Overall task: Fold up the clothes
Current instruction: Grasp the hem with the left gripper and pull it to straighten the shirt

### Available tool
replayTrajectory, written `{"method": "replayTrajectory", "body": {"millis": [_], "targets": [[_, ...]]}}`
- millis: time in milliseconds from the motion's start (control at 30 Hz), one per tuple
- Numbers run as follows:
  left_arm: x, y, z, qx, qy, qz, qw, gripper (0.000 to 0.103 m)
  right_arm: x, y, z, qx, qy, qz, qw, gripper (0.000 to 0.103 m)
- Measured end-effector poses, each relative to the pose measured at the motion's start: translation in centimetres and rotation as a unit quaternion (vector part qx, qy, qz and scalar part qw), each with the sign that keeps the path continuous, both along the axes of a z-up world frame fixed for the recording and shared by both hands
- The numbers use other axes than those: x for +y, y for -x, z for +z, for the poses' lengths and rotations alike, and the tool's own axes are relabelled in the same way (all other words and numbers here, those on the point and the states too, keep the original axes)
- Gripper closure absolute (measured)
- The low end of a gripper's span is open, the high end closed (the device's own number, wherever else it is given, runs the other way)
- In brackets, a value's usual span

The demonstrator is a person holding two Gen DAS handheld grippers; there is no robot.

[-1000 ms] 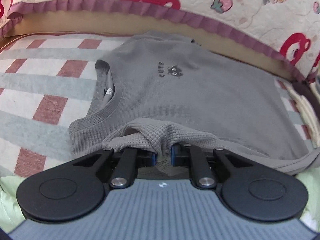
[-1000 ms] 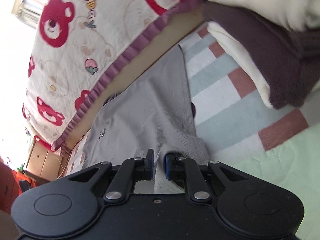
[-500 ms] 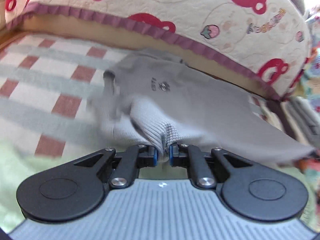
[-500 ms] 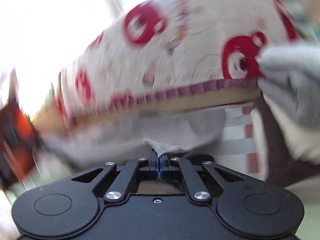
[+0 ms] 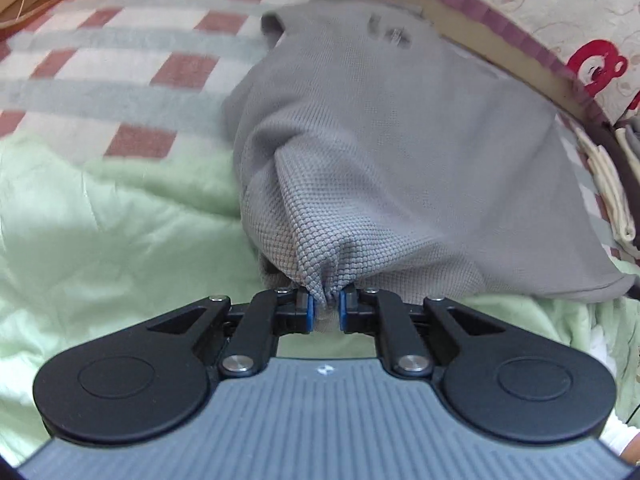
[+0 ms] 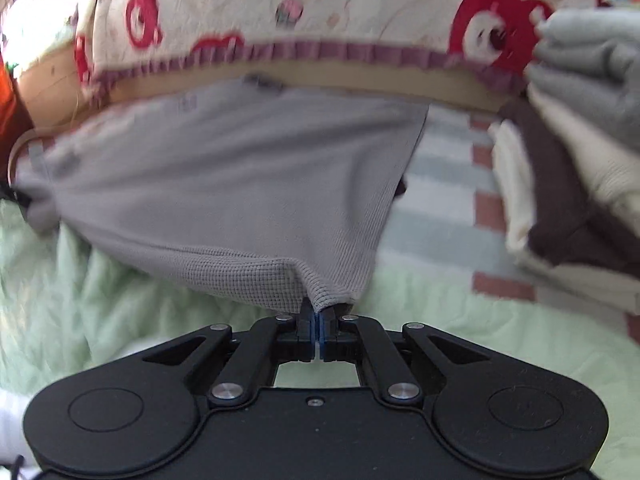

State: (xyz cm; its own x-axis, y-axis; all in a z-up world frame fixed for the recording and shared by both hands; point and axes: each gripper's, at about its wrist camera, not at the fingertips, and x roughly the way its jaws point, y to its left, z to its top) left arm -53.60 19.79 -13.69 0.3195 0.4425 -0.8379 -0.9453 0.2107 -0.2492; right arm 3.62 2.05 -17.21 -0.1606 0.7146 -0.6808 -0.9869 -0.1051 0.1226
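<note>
A grey waffle-knit shirt with a small dark chest print hangs stretched above the bed. My left gripper is shut on a bunched fold near its shoulder end. In the right wrist view the same grey shirt spreads out toward the left, and my right gripper is shut on its hem corner, jaws nearly touching. The cloth runs taut between the two grips and lifts off the light green quilt. The shirt's far edge lies near the headboard.
A checked red, white and grey bedspread covers the bed. A bear-print quilt with a purple frill runs along the back. Folded cream, brown and grey clothes are stacked at the right, also seen as a folded stack.
The shirt lay flat a second ago; both grippers have pulled it up and toward me over the green quilt. The right gripper closed on the hem corner and rolled from tilted to level.
</note>
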Motion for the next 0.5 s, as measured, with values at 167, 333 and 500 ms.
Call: {"method": "replayTrajectory", "body": {"millis": [167, 333, 500], "targets": [[1.3, -1.7, 2.3, -0.003, -0.027, -0.01, 0.9996, 0.092, -2.8, -1.9, 6.8, 0.094, -0.105, -0.049, 0.989, 0.1], [2.8, -3.0, 0.7, 0.019, 0.013, -0.009, 0.9997, 0.091, -1.7, -0.3, 4.0, -0.02, 0.005, -0.039, 0.999, 0.1], [3.9, -3.7, -0.1, 0.029, 0.028, -0.014, 0.9991, 0.091, -0.7, 1.6, 0.2, -0.094, 0.102, -0.062, 0.988, 0.093]]}}
